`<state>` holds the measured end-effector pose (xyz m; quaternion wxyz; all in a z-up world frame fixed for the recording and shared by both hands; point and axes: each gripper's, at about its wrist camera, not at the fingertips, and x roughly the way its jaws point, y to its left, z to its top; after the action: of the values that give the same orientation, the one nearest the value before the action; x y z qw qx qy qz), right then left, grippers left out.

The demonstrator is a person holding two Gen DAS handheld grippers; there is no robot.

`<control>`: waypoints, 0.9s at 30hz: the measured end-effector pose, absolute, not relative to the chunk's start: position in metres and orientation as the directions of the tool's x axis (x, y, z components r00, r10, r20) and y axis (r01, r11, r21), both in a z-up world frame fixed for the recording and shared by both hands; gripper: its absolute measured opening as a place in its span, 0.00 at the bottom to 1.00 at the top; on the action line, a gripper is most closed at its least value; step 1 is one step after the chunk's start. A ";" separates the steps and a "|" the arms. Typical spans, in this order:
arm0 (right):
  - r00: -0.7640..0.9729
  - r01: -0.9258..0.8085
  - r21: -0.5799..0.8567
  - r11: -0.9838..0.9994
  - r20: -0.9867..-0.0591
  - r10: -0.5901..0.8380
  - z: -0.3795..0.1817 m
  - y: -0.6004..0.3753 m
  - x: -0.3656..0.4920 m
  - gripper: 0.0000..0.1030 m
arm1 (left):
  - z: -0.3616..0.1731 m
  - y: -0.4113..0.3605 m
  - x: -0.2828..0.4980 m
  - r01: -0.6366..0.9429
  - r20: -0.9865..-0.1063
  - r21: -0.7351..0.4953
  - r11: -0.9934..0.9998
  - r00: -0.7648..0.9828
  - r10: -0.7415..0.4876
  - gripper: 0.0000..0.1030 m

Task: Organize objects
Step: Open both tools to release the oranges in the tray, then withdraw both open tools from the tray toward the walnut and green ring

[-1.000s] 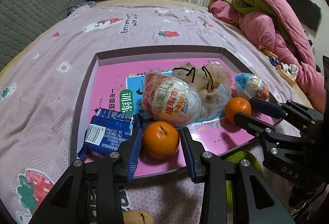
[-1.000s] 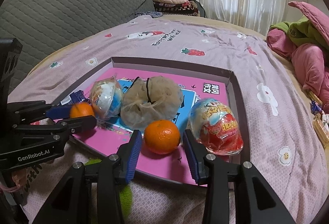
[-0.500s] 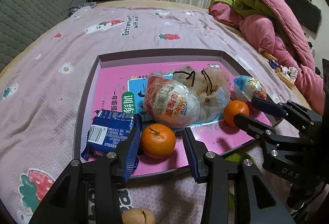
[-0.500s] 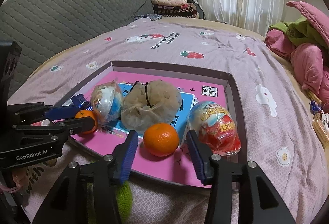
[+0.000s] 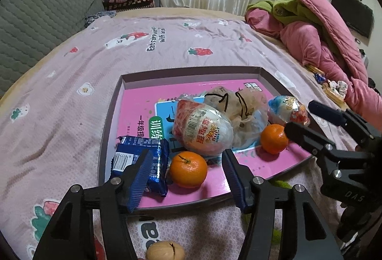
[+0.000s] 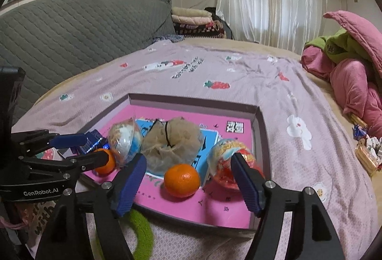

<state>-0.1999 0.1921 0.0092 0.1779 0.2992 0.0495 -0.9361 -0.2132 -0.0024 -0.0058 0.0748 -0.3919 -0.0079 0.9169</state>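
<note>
A shallow box lid [image 5: 112, 112] [image 6: 259, 121] with a pink book inside lies on the bed. In it are two oranges, a blue snack packet [image 5: 140, 152], two wrapped toy eggs and a mesh pouch [image 5: 238, 102] [image 6: 172, 140]. My left gripper [image 5: 186, 176] is open and empty, just short of one orange [image 5: 188, 169]. My right gripper [image 6: 188, 183] is open and empty, just short of the other orange [image 6: 182, 180]. One egg [image 5: 205, 131] lies behind the left orange. The other egg [image 6: 229, 162] lies beside the right finger.
A walnut [image 5: 164, 251] lies on the pink sheet under the left gripper. A green fuzzy thing [image 6: 140, 233] lies at the box's near edge. Pink and green bedding [image 5: 322, 40] is piled at the right. A grey headboard [image 6: 71, 28] stands at the left.
Both grippers have opened wider and drawn back and up from the oranges, which stay on the book in the box lid.
</note>
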 end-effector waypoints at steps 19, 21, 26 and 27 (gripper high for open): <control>-0.813 0.357 -0.004 -0.934 -0.493 -0.308 0.031 0.190 -0.186 0.78 | 0.026 -0.013 -0.191 -0.072 -0.651 -0.070 -0.995 -0.752 0.100 0.72; -0.818 0.360 -0.003 -0.933 -0.481 -0.314 0.035 0.190 -0.182 0.80 | 0.029 -0.016 -0.188 -0.066 -0.646 -0.075 -0.995 -0.757 0.099 0.72; -0.839 0.346 -0.014 -0.938 -0.453 -0.303 0.044 0.189 -0.175 0.82 | 0.036 -0.020 -0.182 -0.051 -0.642 -0.098 -0.994 -0.760 0.102 0.73; -0.841 0.340 -0.017 -0.940 -0.452 -0.296 0.046 0.189 -0.174 0.82 | 0.038 -0.020 -0.181 -0.047 -0.642 -0.099 -0.994 -0.760 0.100 0.73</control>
<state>-0.1739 0.1886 0.0457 0.1660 0.2275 0.0484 -0.9583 -0.1810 -0.0200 0.0377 0.0392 -0.3443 -0.0382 0.9373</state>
